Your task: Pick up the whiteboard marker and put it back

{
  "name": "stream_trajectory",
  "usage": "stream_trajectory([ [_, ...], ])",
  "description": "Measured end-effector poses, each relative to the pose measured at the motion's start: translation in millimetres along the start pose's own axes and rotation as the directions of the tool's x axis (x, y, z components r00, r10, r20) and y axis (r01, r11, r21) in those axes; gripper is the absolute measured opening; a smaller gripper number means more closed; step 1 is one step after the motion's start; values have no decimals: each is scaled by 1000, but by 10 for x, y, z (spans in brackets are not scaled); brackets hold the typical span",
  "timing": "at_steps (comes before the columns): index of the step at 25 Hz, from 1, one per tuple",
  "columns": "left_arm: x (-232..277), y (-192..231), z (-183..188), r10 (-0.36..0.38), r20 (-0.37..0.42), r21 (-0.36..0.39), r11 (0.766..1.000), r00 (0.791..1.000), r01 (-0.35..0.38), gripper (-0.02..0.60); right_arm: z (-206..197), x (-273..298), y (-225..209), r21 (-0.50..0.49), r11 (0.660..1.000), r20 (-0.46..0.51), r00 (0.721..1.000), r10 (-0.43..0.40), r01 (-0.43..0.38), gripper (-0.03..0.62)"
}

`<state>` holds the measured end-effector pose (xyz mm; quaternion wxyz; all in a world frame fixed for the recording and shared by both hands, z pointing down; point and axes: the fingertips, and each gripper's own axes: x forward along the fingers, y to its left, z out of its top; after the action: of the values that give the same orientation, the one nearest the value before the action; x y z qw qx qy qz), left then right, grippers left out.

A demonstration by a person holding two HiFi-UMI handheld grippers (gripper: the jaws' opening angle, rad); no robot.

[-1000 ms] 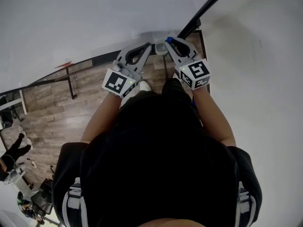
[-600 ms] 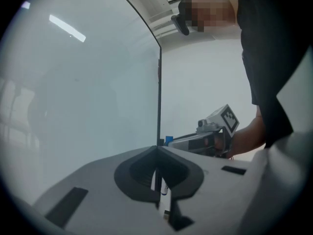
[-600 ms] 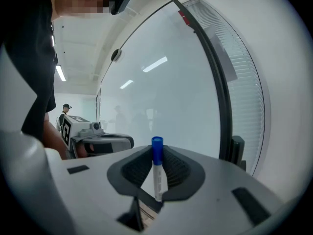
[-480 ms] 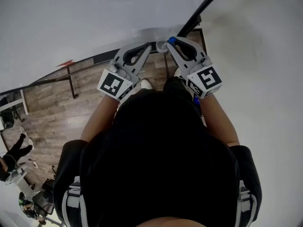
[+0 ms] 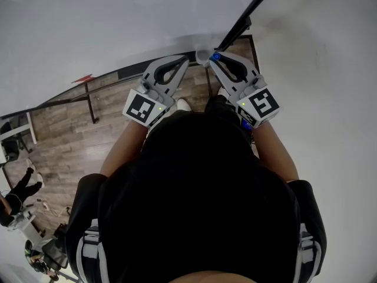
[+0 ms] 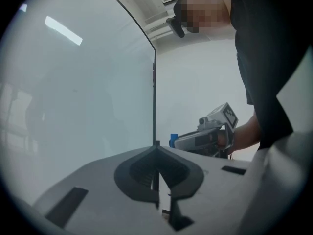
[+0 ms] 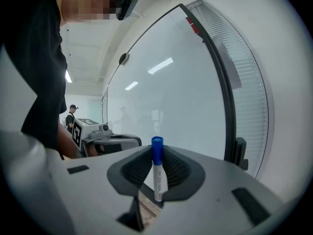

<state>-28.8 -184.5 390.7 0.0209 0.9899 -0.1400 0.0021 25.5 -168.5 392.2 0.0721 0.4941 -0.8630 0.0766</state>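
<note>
The whiteboard marker (image 7: pixel 157 173), white with a blue cap (image 5: pixel 216 56), stands upright between the jaws of my right gripper (image 7: pixel 157 155), which is shut on its barrel. In the head view the right gripper (image 5: pixel 215 58) points at the black edge (image 5: pixel 247 16) of the whiteboard (image 7: pixel 171 97). My left gripper (image 5: pixel 185 59) is held beside it, tips almost touching the right one. Its jaws are closed with nothing between them (image 6: pixel 155 148). The left gripper view shows the right gripper (image 6: pixel 203 138) with the blue cap (image 6: pixel 173 140) at its tip.
The whiteboard surface (image 6: pixel 88 92) fills the space ahead, with a white wall (image 5: pixel 330 69) to the right. A small pale fitting (image 5: pixel 202 55) sits at the board's corner. Below lie a wooden floor (image 5: pixel 70 140) and a black rail (image 5: pixel 88 102). Another person (image 5: pixel 17 187) stands far left.
The right gripper, with the marker in it, has risen and drifted slightly right along the board's edge. The left gripper has shifted only a little.
</note>
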Motion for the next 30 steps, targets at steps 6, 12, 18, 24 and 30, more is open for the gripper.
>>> stream_trajectory([
  [6, 13, -28, -44, -14, -5, -14, 1000, 1000, 14, 3, -48, 43, 27, 29, 1000, 5, 1000, 10, -10, 61],
  [12, 51, 24, -45, -26, 4, -33, 999, 1000, 26, 3, -34, 72, 0, 35, 999, 0, 1000, 6, -6, 61],
  [18, 37, 70, -106, -19, -10, -36, 999, 1000, 18, 3, -55, 92, -4, 35, 999, -4, 1000, 1, -1, 61],
  [24, 18, 79, -72, -18, -18, -31, 999, 1000, 17, 3, 58, 106, 20, 25, 1000, -5, 1000, 1, -1, 61],
  [30, 16, 74, -106, -9, -15, -26, 1000, 1000, 8, 3, 35, 102, -5, 58, 998, 7, 1000, 7, -7, 61],
])
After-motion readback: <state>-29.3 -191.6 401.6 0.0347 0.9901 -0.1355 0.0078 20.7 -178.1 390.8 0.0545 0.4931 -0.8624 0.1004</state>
